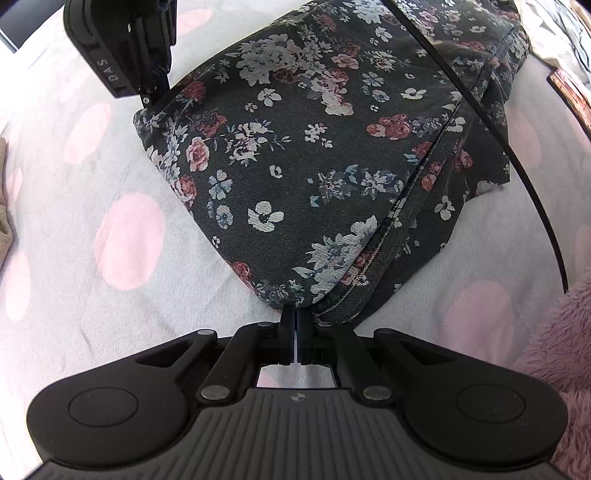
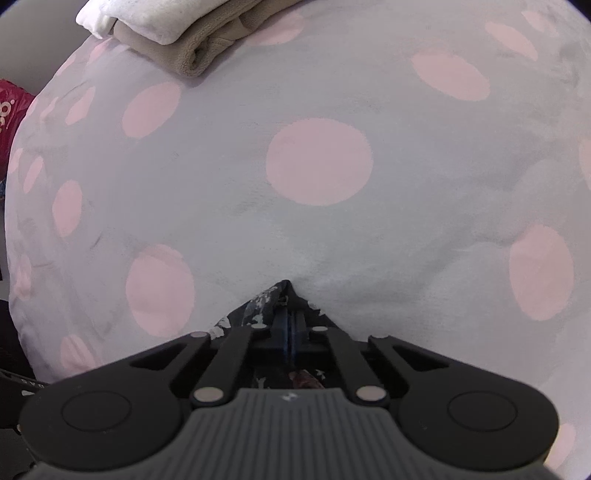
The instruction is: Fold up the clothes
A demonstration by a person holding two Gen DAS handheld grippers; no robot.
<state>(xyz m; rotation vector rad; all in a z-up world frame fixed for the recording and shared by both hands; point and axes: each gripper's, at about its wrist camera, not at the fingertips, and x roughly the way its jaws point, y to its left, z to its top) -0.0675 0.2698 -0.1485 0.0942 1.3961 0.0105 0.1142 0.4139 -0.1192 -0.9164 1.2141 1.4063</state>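
Observation:
A dark floral garment point(image 1: 295, 155) lies folded on a grey bedspread with pink dots point(image 1: 122, 240). My left gripper point(image 1: 295, 314) is shut on the garment's near corner at the bottom middle of the left wrist view. At the far left corner of the same fold stands my right gripper point(image 1: 149, 98), pinching the cloth. In the right wrist view that gripper point(image 2: 291, 317) is shut on a corner of the floral garment point(image 2: 258, 306), which bunches up around its fingers. The rest of the garment is hidden there.
A folded white and beige stack point(image 2: 177, 33) lies at the bedspread's far left edge. A fluffy pink blanket point(image 1: 561, 350) lies at right. A thin black cable point(image 1: 491, 122) crosses over the garment. A reddish flat object point(image 1: 570, 96) sits at far right.

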